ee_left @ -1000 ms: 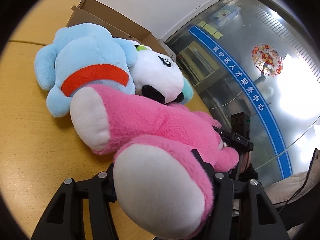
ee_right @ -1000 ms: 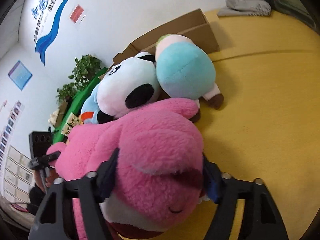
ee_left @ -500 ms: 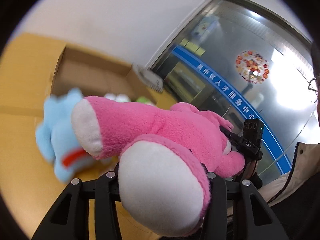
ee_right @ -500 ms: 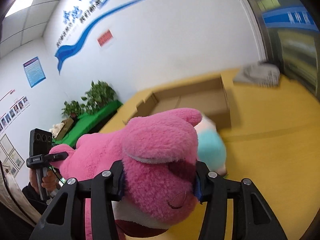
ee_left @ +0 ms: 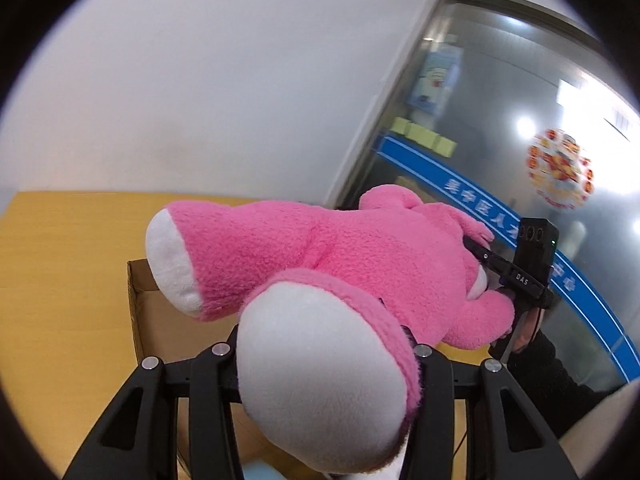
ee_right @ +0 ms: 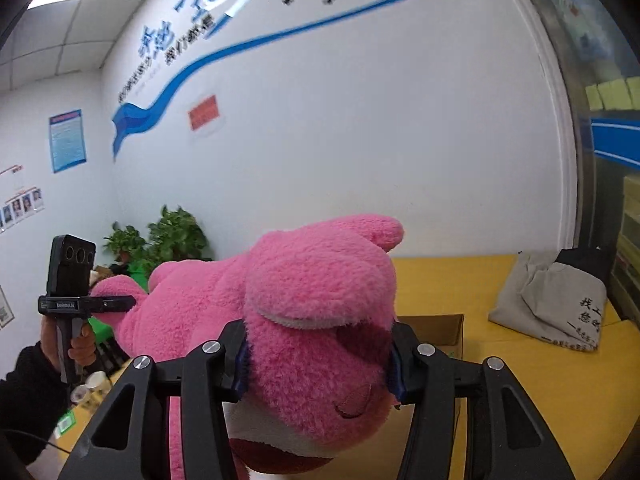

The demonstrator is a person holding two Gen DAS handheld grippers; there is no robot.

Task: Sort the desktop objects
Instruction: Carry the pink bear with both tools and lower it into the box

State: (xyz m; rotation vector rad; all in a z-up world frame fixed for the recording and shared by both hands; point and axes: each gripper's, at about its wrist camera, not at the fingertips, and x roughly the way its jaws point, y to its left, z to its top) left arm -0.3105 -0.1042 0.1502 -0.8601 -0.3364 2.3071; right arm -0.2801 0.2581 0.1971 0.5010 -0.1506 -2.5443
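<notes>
Sunlit yellow table (ee_right: 540,392) spreads beneath a sorting job, with an open cardboard box (ee_left: 160,320) standing on it and a folded grey cloth bag (ee_right: 552,304) lying well apart near the far edge. Above the box hangs the pink plush toy (ee_left: 340,252), stretched level between two handheld tools and clear of the tabletop. The left gripper (ee_left: 324,360) pinches one white-soled foot; the right gripper (ee_right: 320,360) is clamped on the toy's head, its pads sunk into the fur. A pale blue patch at the bottom edge of the left wrist view may be another toy, though too little shows to tell. Judged from this pose, the toy is being carried to the box. Done well, that calls for both tools to travel together and level, so the soft body neither sags nor twists, and for both grips to let go together once it sits inside the walls.
</notes>
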